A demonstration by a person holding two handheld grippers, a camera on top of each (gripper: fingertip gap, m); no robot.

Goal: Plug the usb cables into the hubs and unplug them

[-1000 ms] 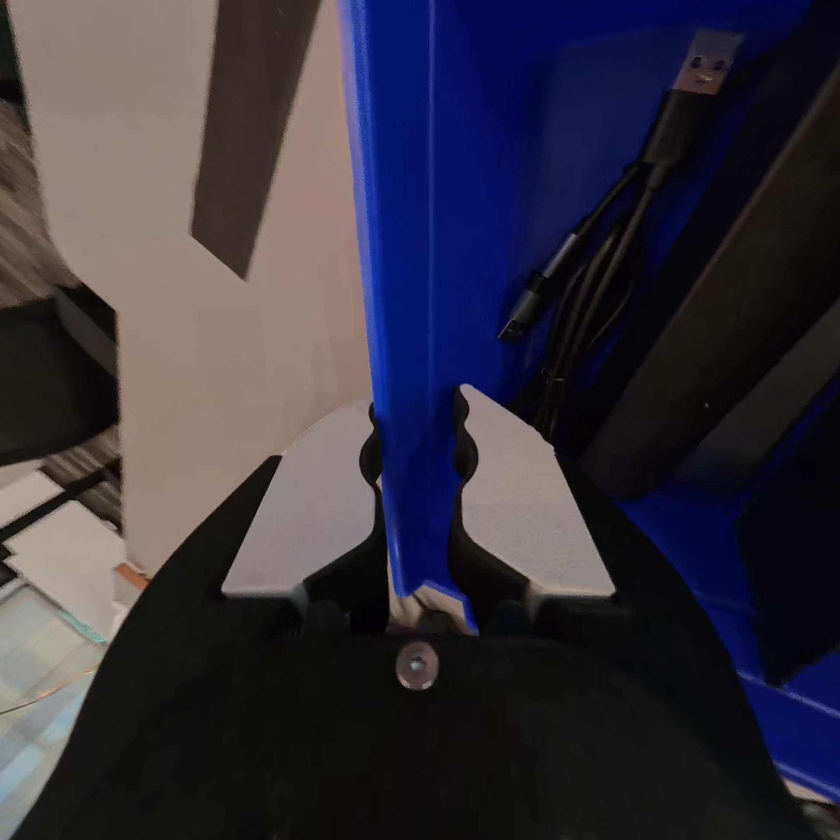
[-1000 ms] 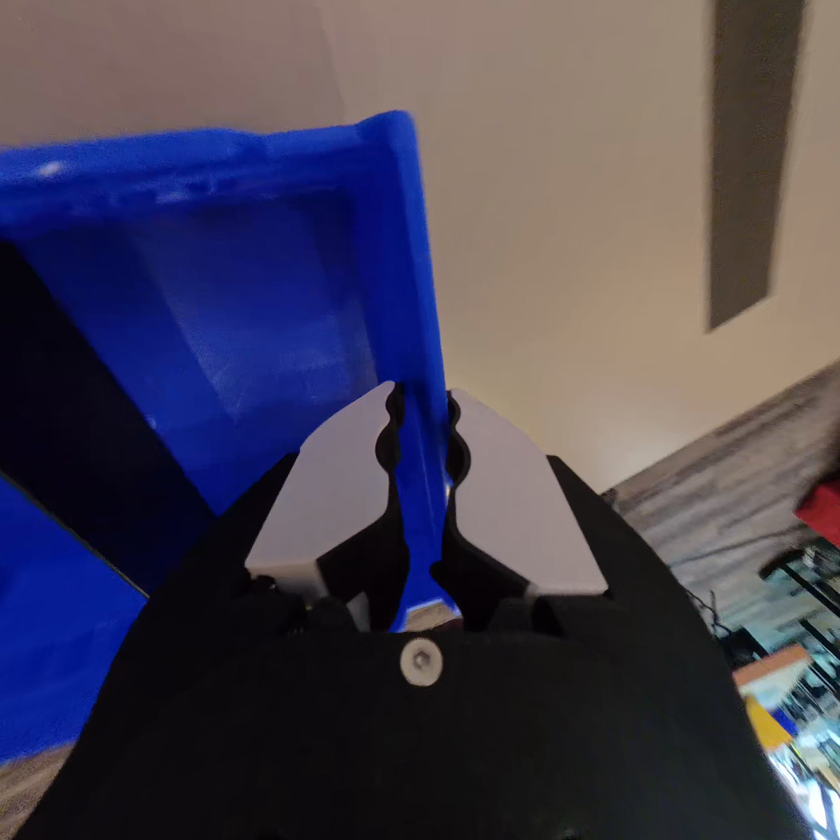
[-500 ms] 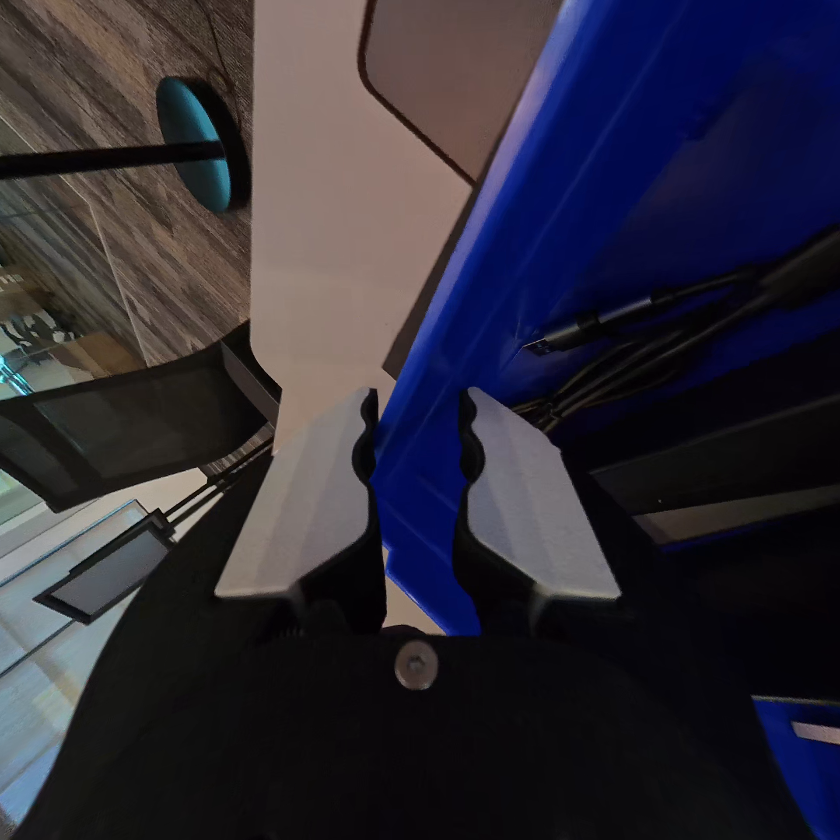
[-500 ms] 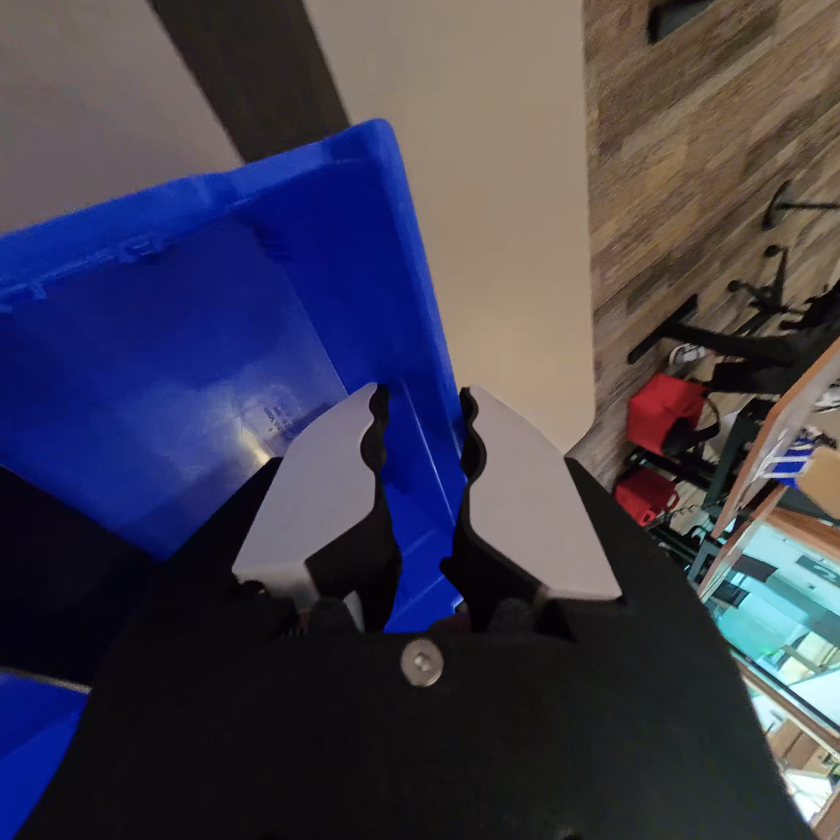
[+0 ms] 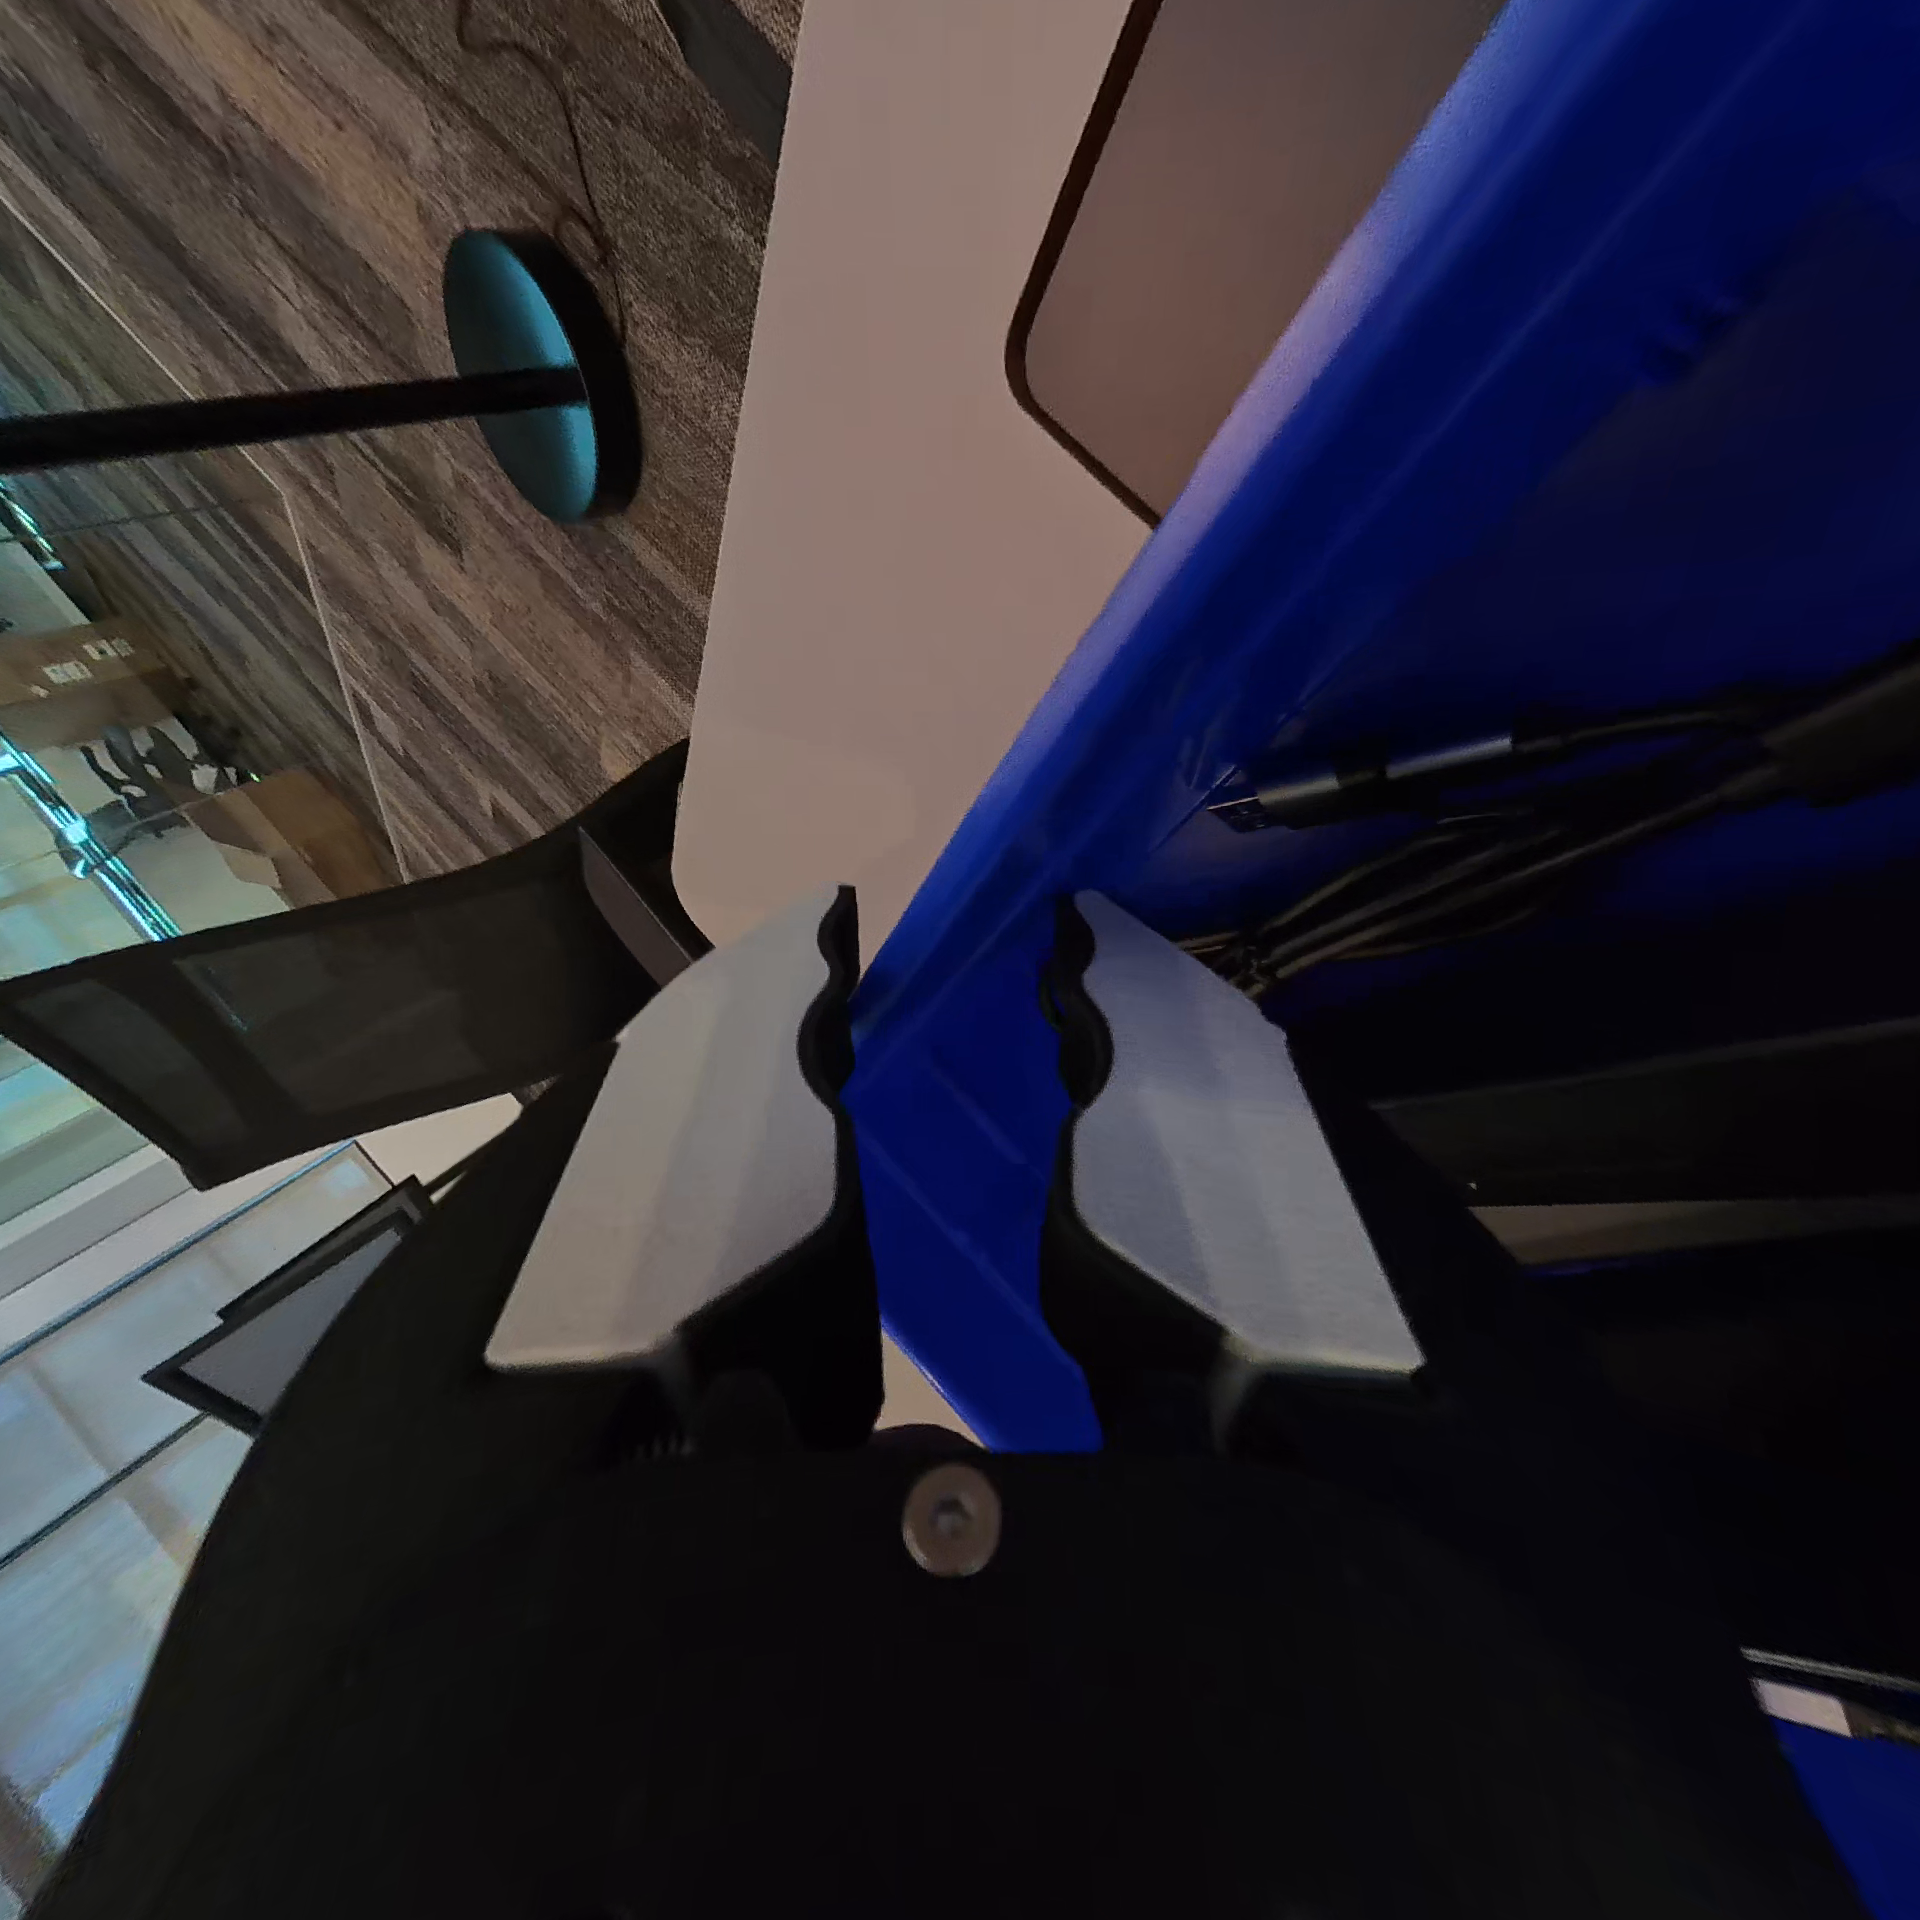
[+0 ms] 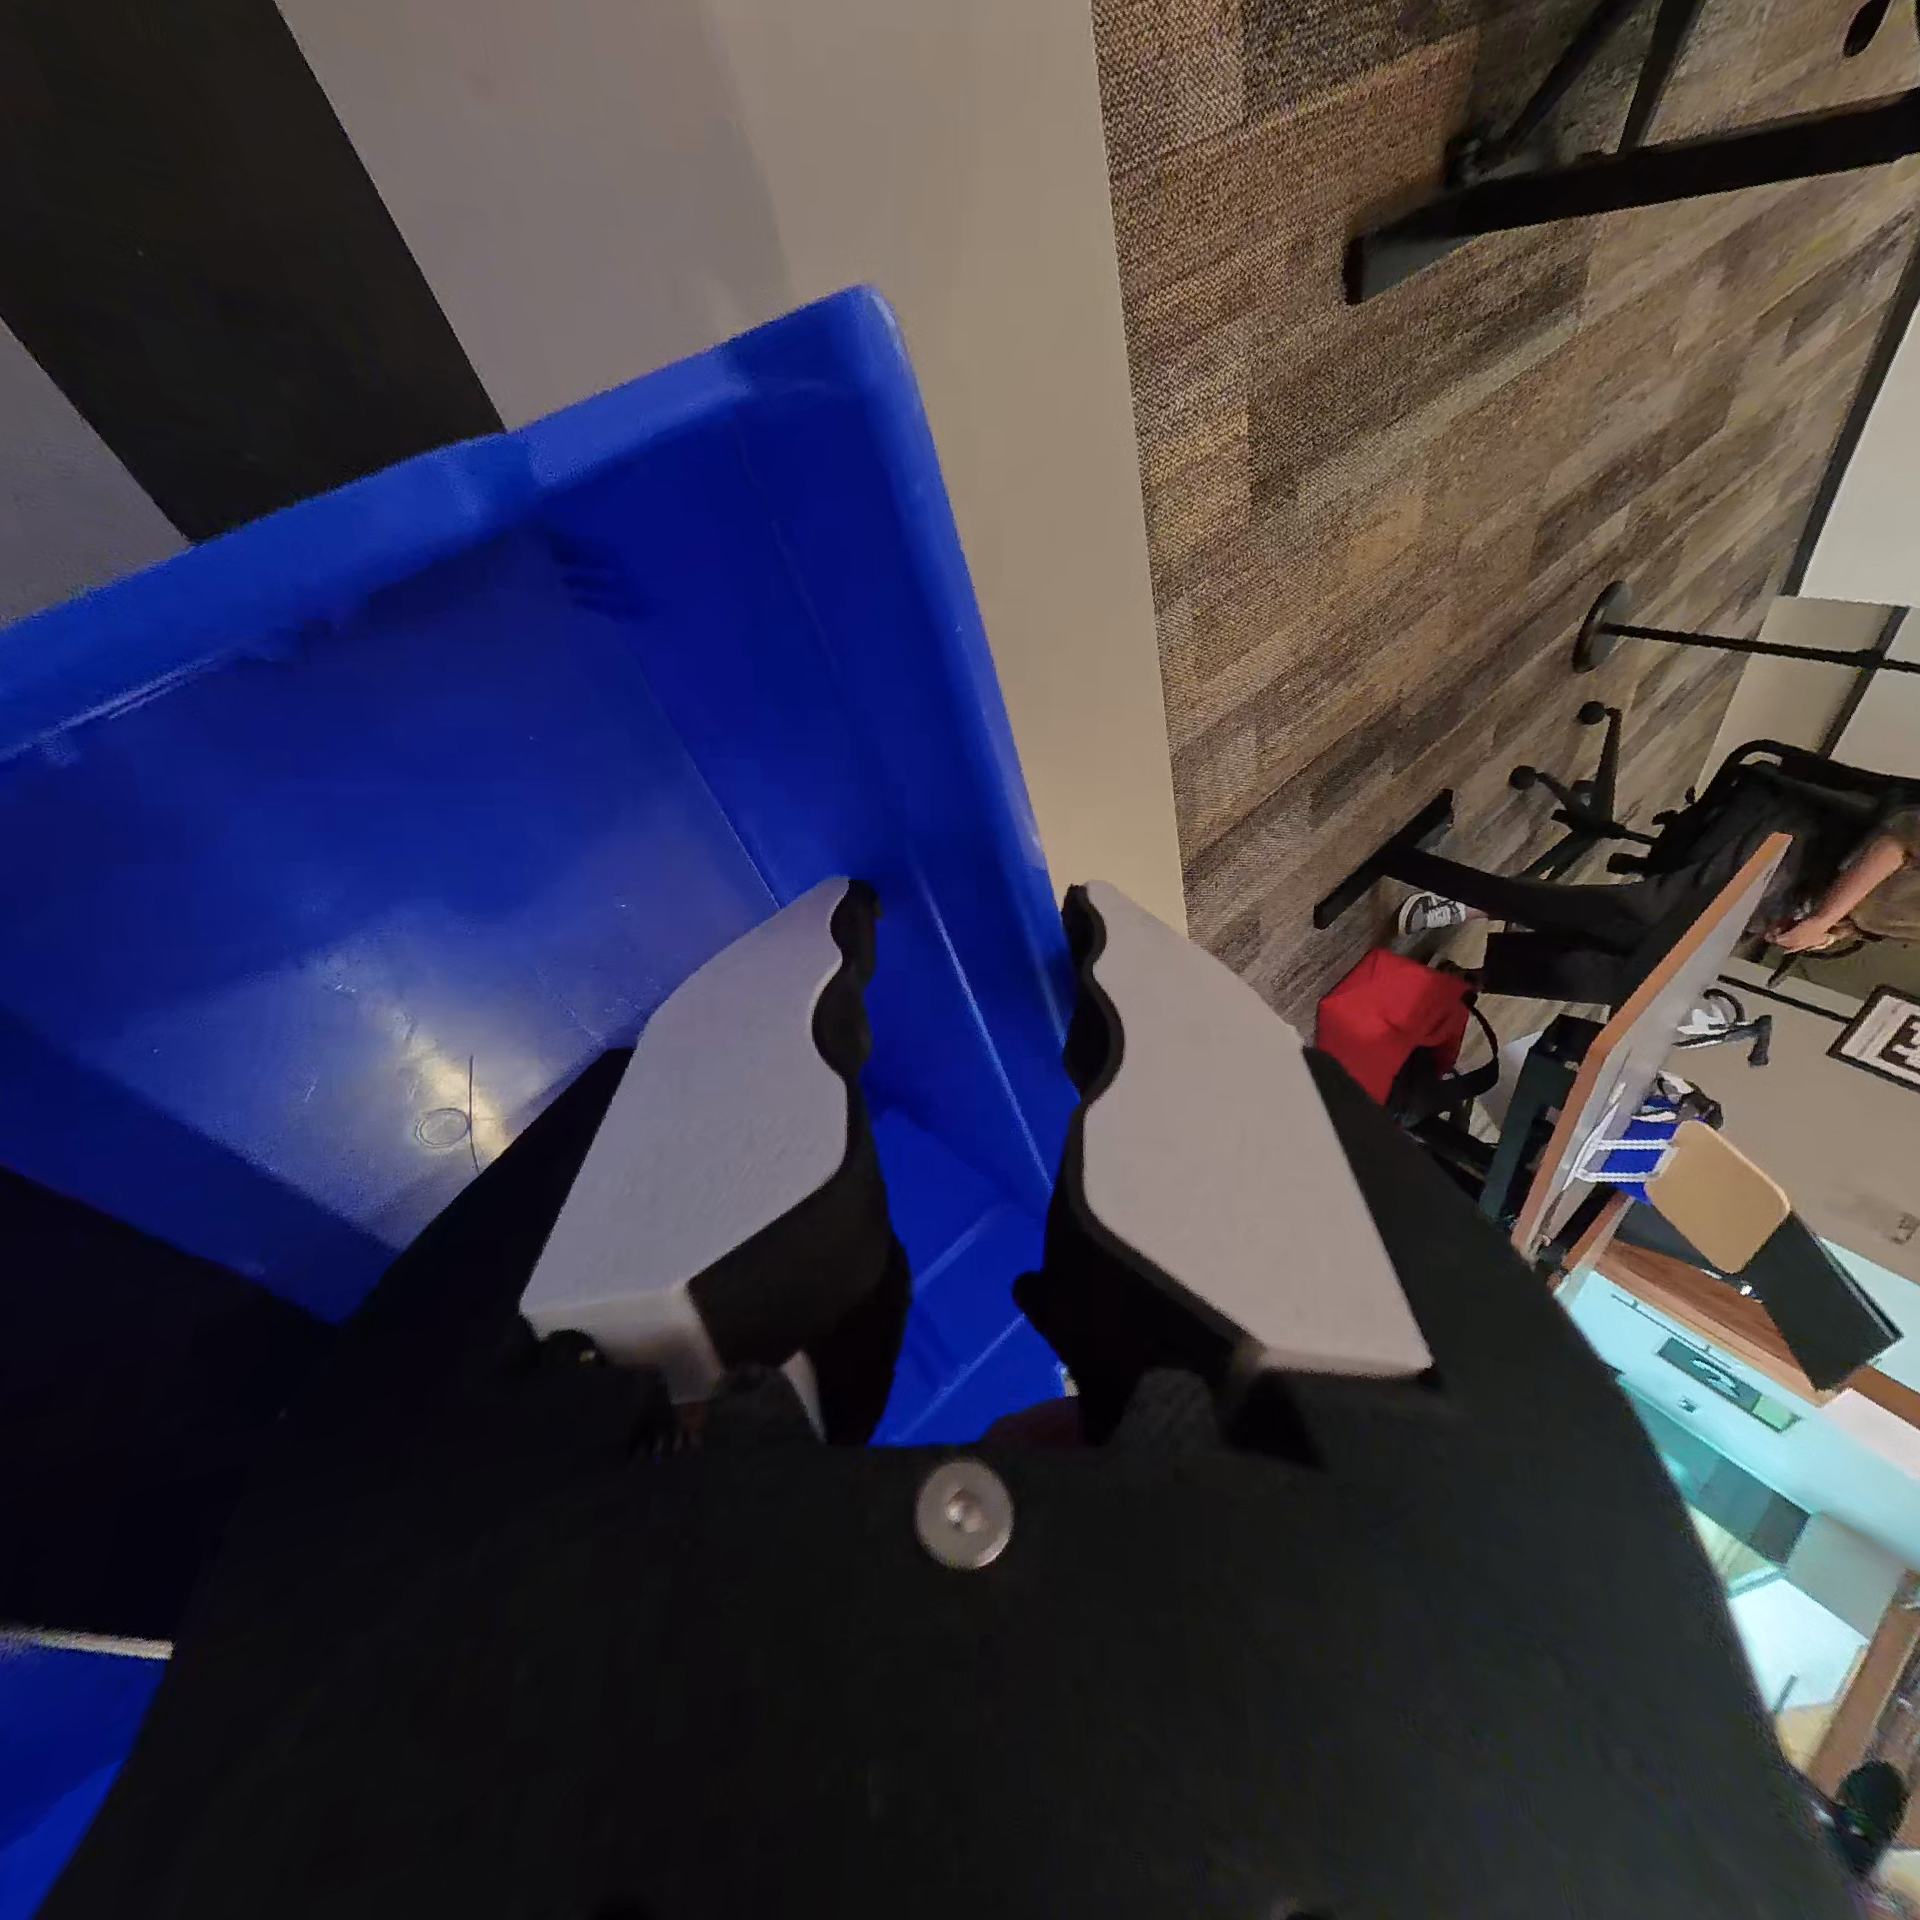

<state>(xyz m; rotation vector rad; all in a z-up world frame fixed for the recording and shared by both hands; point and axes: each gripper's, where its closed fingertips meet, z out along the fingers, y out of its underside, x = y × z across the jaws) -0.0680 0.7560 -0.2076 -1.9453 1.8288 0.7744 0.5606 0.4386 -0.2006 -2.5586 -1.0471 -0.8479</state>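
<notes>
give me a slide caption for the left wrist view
Left gripper with jaws open astride the side wall of a blue bin on a pale table, black usb cables lying inside.

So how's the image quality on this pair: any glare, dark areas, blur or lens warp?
Left wrist view: the inside of the blue bin is dim, so the cables sink into shadow, and straight edges bow near the frame sides. Right wrist view: a glare patch sits on the bin floor; the background room is sharp but tilted.
</notes>
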